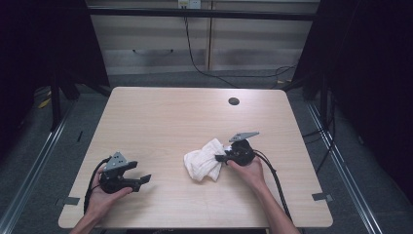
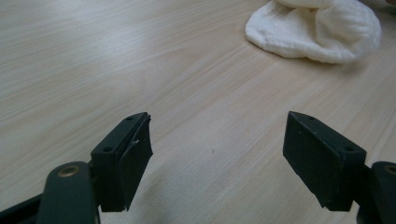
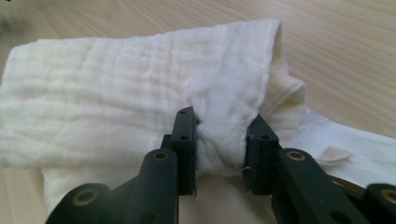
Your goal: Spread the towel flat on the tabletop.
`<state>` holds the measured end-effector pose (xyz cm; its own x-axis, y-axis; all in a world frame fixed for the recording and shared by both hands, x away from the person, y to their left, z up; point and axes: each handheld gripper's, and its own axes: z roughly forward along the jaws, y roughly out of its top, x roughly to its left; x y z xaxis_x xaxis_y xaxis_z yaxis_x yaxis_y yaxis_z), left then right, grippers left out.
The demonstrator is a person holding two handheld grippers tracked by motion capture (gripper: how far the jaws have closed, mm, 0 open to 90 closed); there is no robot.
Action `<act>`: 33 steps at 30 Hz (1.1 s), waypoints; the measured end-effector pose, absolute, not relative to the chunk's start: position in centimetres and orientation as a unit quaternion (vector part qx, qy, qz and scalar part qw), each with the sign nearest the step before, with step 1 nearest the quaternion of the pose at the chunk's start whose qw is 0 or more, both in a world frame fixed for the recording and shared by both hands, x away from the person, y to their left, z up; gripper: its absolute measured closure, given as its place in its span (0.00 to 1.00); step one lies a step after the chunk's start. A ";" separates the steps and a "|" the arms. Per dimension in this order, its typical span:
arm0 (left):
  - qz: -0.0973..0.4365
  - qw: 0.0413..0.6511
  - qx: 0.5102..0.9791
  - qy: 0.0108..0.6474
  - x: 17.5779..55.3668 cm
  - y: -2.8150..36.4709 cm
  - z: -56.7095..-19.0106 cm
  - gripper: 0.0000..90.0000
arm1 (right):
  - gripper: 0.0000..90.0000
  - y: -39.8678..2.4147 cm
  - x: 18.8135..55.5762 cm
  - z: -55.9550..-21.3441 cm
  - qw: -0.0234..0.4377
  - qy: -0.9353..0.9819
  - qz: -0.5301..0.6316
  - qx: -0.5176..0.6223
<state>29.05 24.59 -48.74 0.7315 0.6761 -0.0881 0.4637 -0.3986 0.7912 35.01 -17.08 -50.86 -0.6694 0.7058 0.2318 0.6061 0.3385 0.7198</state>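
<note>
Room: dark curtains both sides, pale cabinet fronts at the back, black cable (image 1: 195, 58) hanging down past them to the floor.
Table (image 1: 165, 117): light wood, rounded corners, black grommet hole (image 1: 234, 101) near far edge, right of centre.
Cloth (image 1: 204, 163): white, crumpled and partly folded, lying on the table right of centre, nearer the person's side. In left gripper view it's a soft heap (image 2: 317, 30) at top right, well apart from that gripper's jaws. In right gripper view it's a wide ribbed-weave fold (image 3: 140, 79) w/ a hemmed edge running down its right side.
Right gripper (image 1: 225, 157): at the cloth's right edge, in the person's right hand (image 1: 251, 170), grey plate on top, cable trailing back toward the person. Jaws part-closed, pinching a bunched wad of cloth; right gripper view shows fabric squeezed betw. both pads (image 3: 187, 140).
Left gripper (image 1: 141, 175): near the table's front-left, in the left hand (image 1: 104, 197), pointing toward the cloth, well apart from it. Jaws spread wide, bare tabletop betw. them in left gripper view; pads (image 2: 135, 163) touch nothing.
Floor: grey, metal rails along both sides of the table.
</note>
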 end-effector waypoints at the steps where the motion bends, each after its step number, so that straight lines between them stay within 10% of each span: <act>1: 0.124 0.425 0.827 0.345 29.1 24.5 -48.8 0.26 | 0.78 -17.1 35.0 -50.9 0.061 0.816 0.411 0.402; 16: 0.085 0.454 0.825 0.327 29.6 23.0 -48.1 0.25 | 0.77 -14.0 32.1 -50.6 0.043 0.837 0.407 0.362; 25: 0.075 0.447 0.841 0.296 31.2 19.5 -46.5 0.48 | 0.51 -14.7 31.3 -48.9 0.045 0.830 0.424 0.359; 33: 0.056 0.434 0.852 0.287 32.2 16.7 -48.1 0.56 | 0.57 -17.1 31.9 -47.4 0.062 0.799 0.467 0.373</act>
